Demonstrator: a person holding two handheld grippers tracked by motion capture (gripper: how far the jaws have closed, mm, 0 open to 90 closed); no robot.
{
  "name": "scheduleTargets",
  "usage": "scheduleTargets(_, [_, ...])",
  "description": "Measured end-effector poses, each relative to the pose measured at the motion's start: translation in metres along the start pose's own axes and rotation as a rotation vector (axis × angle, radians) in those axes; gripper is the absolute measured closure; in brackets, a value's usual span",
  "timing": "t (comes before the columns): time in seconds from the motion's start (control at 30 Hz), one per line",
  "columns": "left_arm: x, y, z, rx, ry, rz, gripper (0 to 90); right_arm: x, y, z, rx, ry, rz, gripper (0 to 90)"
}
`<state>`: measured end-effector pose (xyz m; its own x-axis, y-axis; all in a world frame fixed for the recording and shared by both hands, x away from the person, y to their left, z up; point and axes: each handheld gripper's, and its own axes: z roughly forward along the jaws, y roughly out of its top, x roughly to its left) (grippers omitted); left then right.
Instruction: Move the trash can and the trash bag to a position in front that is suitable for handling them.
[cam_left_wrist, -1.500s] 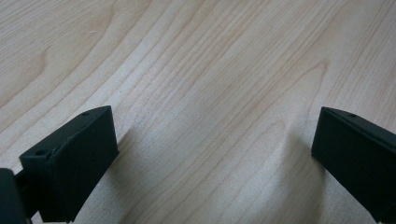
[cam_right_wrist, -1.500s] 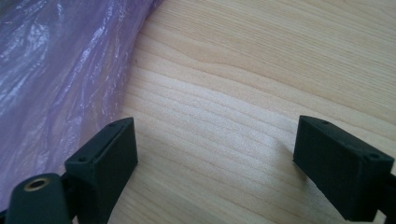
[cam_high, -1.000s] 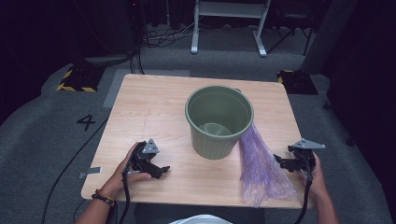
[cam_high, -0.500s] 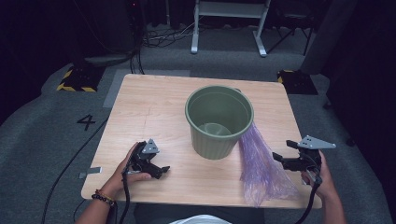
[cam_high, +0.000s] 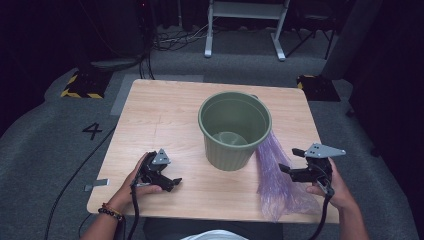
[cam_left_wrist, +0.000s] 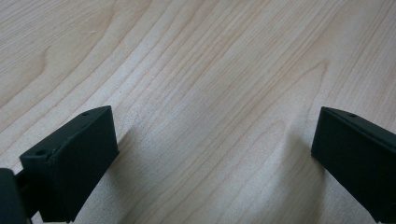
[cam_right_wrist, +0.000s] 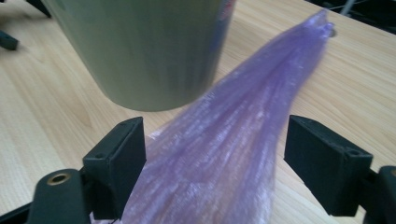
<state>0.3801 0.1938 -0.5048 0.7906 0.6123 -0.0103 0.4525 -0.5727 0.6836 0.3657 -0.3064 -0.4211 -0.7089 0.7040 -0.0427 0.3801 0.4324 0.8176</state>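
Observation:
A green plastic bucket (cam_high: 235, 129) stands upright in the middle of the wooden table (cam_high: 160, 115); its wall (cam_right_wrist: 140, 46) rises close ahead in the right gripper view. A crumpled purple plastic bag (cam_high: 277, 175) lies flat on the table to the bucket's right, its narrow end against the bucket. My right gripper (cam_high: 289, 161) hovers open at the bag's right side, and the bag (cam_right_wrist: 224, 140) lies between and below its jaws. My left gripper (cam_high: 172, 183) rests low at the table's front left, open over bare wood (cam_left_wrist: 210, 116).
The table's front edge (cam_high: 200, 212) is close to both hands. A white metal stand (cam_high: 245, 30) and cables lie on the grey floor beyond the far edge. A number 4 (cam_high: 92, 131) is marked on the floor at the left.
My right gripper has moved left and slightly up toward the purple bag. The left gripper, bucket and bag have stayed put.

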Motion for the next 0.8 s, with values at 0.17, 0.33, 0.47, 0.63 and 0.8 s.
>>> scheduleTargets(0.17, [0.0, 0.0, 0.0, 0.0, 0.0, 0.0, 0.2, 0.003, 0.011, 0.015, 0.0, 0.022, -0.027, 20.5])
scheduleTargets(0.33, [0.0, 0.0, 0.0, -0.001, 0.0, 0.001, 0.2, 0.006, 0.022, 0.022, -0.029, 0.042, -0.035, 21.8])
scheduleTargets(0.47, [0.0, 0.0, 0.0, 0.0, 0.0, 0.0, 0.3, 0.009, 0.031, 0.029, -0.033, 0.064, -0.053, 21.4])
scheduleTargets(0.63, [0.0, 0.0, 0.0, 0.0, 0.0, 0.0, 0.2, 0.013, 0.041, 0.042, -0.026, 0.066, -0.073, 20.7])
scheduleTargets(0.8, [0.0, 0.0, 0.0, 0.0, 0.0, 0.0, 0.2, 0.017, 0.045, 0.05, -0.024, 0.074, -0.082, 20.7])
